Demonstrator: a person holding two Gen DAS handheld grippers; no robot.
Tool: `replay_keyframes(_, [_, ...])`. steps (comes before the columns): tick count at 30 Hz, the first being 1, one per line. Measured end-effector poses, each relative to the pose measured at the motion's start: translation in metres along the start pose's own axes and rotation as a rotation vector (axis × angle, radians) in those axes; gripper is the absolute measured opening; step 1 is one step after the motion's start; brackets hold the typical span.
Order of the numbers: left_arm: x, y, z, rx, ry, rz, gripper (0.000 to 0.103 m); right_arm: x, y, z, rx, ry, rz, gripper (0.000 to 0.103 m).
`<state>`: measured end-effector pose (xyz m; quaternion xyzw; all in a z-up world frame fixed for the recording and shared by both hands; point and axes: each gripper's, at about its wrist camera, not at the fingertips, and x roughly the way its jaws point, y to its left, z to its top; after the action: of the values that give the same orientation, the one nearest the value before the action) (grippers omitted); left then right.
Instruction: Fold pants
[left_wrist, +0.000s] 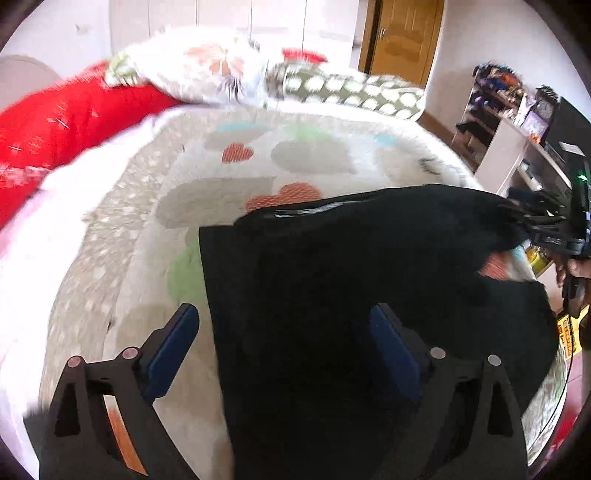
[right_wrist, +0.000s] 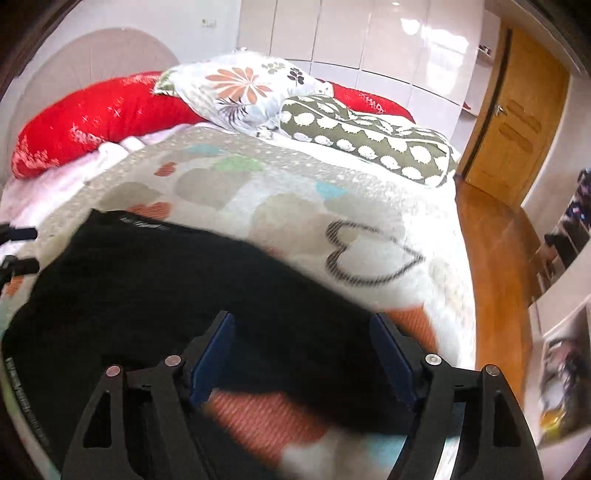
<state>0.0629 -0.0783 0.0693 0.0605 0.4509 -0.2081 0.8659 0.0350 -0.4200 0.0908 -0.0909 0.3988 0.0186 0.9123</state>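
Observation:
Black pants (left_wrist: 332, 280) lie folded on the heart-patterned bedspread (left_wrist: 221, 199); they also show in the right wrist view (right_wrist: 155, 280). My left gripper (left_wrist: 284, 347) is open, its fingers straddling the pants' left edge just above the cloth. My right gripper (right_wrist: 303, 354) is open over the pants' right end, holding nothing. In the left wrist view the right gripper (left_wrist: 532, 218) appears at the pants' far right corner. The left gripper's fingertips (right_wrist: 22, 251) peek in at the left edge of the right wrist view.
A red bolster (right_wrist: 96, 118), a floral pillow (right_wrist: 243, 92) and a green patterned pillow (right_wrist: 369, 136) lie at the head of the bed. A wooden door (right_wrist: 517, 122) and wood floor (right_wrist: 495, 251) are to the right, with cluttered shelves (left_wrist: 517, 122) beside the bed.

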Motion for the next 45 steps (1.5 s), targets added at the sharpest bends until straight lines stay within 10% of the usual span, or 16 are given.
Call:
replay_keyframes(13, [0.115, 0.018, 0.070, 0.171, 0.165, -0.014, 0.095, 0.086, -0.007, 0.028, -0.124, 0.156, 0.086, 0.077])
replay_keyframes(17, [0.123, 0.014, 0.067, 0.182, 0.151, -0.033, 0.091, 0.090, 0.003, 0.019, -0.100, 0.165, 0.168, 0.019])
replay_keyframes(19, [0.122, 0.013, 0.067, 0.174, 0.152, -0.060, 0.078, 0.081, 0.011, 0.016, -0.124, 0.141, 0.149, 0.007])
replay_keyframes(21, [0.113, 0.013, 0.067, 0.159, 0.144, -0.101, 0.031, 0.061, 0.012, 0.013, -0.100, 0.087, 0.135, 0.007])
replay_keyframes(23, [0.096, 0.013, 0.067, 0.150, 0.115, -0.112, 0.008, 0.031, 0.010, 0.010, -0.077, 0.020, 0.120, 0.007])
replay_keyframes(26, [0.072, 0.012, 0.067, 0.145, 0.067, -0.131, 0.003, -0.020, 0.015, 0.001, -0.083, -0.073, 0.090, 0.006])
replay_keyframes(32, [-0.011, -0.010, 0.030, 0.202, -0.059, -0.166, 0.003, -0.123, 0.051, -0.047, -0.189, -0.206, 0.039, 0.006])
replay_keyframes(37, [-0.072, -0.016, -0.028, 0.184, -0.136, -0.216, 0.003, -0.162, 0.081, -0.135, -0.221, -0.145, 0.077, 0.006])
replay_keyframes(45, [-0.057, -0.006, -0.126, 0.028, 0.010, -0.210, 0.003, -0.140, 0.082, -0.213, -0.069, 0.018, 0.113, 0.006])
